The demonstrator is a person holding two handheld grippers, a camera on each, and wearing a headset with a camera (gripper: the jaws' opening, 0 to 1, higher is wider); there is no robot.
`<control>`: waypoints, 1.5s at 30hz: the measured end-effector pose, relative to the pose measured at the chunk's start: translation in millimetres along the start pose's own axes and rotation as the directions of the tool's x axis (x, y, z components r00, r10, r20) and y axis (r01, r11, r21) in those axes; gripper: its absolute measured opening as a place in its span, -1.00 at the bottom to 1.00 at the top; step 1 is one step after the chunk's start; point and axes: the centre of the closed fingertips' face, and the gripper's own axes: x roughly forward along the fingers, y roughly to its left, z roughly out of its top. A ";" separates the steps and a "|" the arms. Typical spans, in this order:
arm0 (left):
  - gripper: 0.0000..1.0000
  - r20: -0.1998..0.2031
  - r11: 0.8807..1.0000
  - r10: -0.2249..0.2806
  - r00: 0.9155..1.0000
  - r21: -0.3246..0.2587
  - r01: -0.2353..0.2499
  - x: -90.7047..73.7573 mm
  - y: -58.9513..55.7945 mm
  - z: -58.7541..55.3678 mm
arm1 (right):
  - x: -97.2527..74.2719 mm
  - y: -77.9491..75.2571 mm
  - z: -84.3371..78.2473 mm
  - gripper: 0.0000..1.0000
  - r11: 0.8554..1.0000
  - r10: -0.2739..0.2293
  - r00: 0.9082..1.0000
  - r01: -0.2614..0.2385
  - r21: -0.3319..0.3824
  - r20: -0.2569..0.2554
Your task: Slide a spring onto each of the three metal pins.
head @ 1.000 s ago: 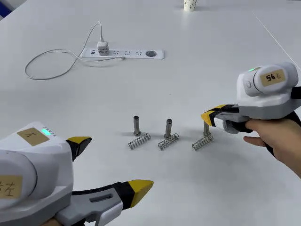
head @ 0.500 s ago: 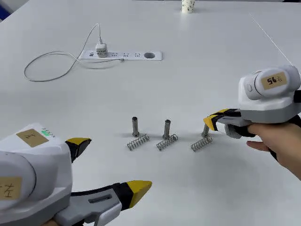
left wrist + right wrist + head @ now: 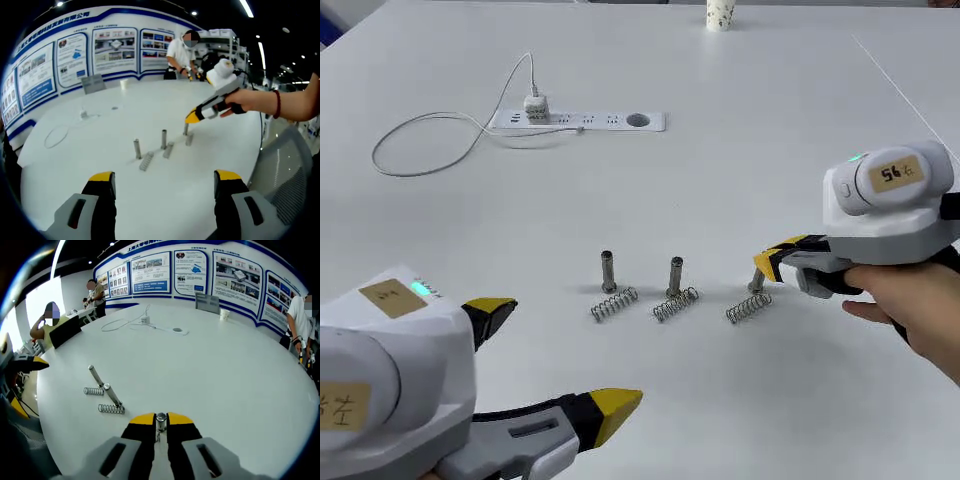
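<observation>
Looks like the right gripper has sunk a touch lower over the rightmost pin than a second ago. The right gripper view shows what the head view hides: both yellow jaws pinched shut on that pin's head. From the head view there's just a stub of pin under the tips. The left gripper hangs wide open, holding nothing. The springs all lie flat on the table, one by each pin's foot.

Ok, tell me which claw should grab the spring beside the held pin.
Left, probably: left claw is open and free; right claw is shut on the pin beside that spring.
</observation>
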 end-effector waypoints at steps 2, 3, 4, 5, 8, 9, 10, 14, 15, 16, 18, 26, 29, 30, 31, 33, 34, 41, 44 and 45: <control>0.64 0.000 1.000 0.000 1.000 0.002 0.000 0.1 0.3 0.0 | 0.2 0.3 -0.1 -0.82 1.000 0.002 1.000 -0.002 0.001 -0.003; 0.64 0.000 1.000 0.000 1.000 0.002 0.000 0.2 0.4 0.0 | 0.3 0.3 0.0 -0.82 1.000 0.002 1.000 -0.002 0.005 -0.001; 0.63 -0.001 1.000 0.000 1.000 0.002 0.000 0.3 0.6 -0.2 | 0.6 0.8 0.6 -0.82 1.000 0.006 1.000 -0.006 0.006 0.005; 0.63 -0.001 1.000 0.000 1.000 0.003 0.000 0.3 0.7 -0.2 | 0.5 1.0 0.3 -0.82 1.000 0.006 1.000 -0.006 0.010 0.004; 0.62 -0.001 1.000 0.000 1.000 0.005 0.000 0.4 0.9 -0.4 | 0.0 2.8 1.3 -0.81 1.000 0.016 1.000 -0.017 0.021 0.011; 0.62 -0.002 1.000 0.000 1.000 0.005 0.000 0.4 1.2 -0.7 | -0.4 2.8 2.1 -0.79 1.000 0.016 1.000 -0.016 0.023 0.014; 0.61 -0.003 1.000 0.001 1.000 0.005 -0.001 0.5 1.6 -1.1 | -1.0 2.3 3.2 -0.77 1.000 0.014 1.000 -0.014 0.022 0.016; 0.59 -0.006 1.000 0.001 1.000 0.009 -0.001 1.0 2.5 -1.9 | -3.1 1.7 6.5 -0.67 1.000 0.011 1.000 -0.011 0.020 0.027; 0.58 -0.006 1.000 0.001 1.000 0.012 -0.001 1.2 2.9 -1.9 | -4.1 1.4 7.4 -0.65 1.000 0.009 0.999 -0.010 0.020 0.031; 0.58 -0.007 1.000 0.002 1.000 0.013 -0.002 1.3 3.3 -2.0 | -4.9 1.4 8.0 -0.64 1.000 0.009 0.999 -0.010 0.022 0.034; 0.57 -0.009 1.000 0.008 1.000 0.014 -0.007 1.7 5.1 -2.4 | -7.3 1.3 10.0 -0.58 0.999 0.009 0.999 -0.011 0.032 0.043; 0.52 -0.014 0.999 0.013 1.000 0.032 -0.013 7.5 12.4 -4.4 | -16.7 3.8 15.9 -0.40 0.999 0.025 0.997 -0.026 0.022 0.068; 0.50 -0.005 0.999 0.017 1.000 0.030 -0.017 11.6 16.5 -3.0 | -21.2 6.1 18.4 -0.34 0.999 0.038 0.996 -0.040 0.016 0.084; 0.48 -0.003 0.999 0.016 1.000 0.029 -0.016 12.8 17.2 -2.3 | -21.9 6.7 19.1 -0.32 0.999 0.045 0.995 -0.046 0.009 0.090; 0.47 -0.002 0.999 0.016 1.000 0.030 -0.016 14.1 17.9 -2.0 | -22.6 7.2 19.4 -0.31 0.999 0.051 0.994 -0.052 0.007 0.094; 0.44 -0.009 0.999 0.016 1.000 0.042 -0.016 18.1 19.4 -1.9 | -24.0 8.0 18.6 -0.28 0.998 0.063 0.994 -0.064 0.009 0.094; 0.43 -0.012 0.999 0.014 1.000 0.049 -0.014 19.7 19.7 -1.9 | -24.5 8.2 18.3 -0.25 0.998 0.068 0.993 -0.069 0.008 0.095; 0.34 -0.027 0.994 0.003 1.000 0.107 -0.001 34.4 21.8 -2.4 | -31.7 12.1 16.2 -0.13 0.994 0.112 0.987 -0.112 -0.004 0.117; 0.29 -0.031 0.993 -0.005 0.999 0.121 0.009 41.0 23.2 -4.2 | -32.3 12.8 12.2 -0.10 0.992 0.130 0.985 -0.129 -0.010 0.113; 0.28 -0.031 0.992 -0.009 0.999 0.127 0.013 43.6 23.8 -4.4 | -33.0 13.1 10.9 -0.09 0.991 0.137 0.984 -0.136 -0.013 0.114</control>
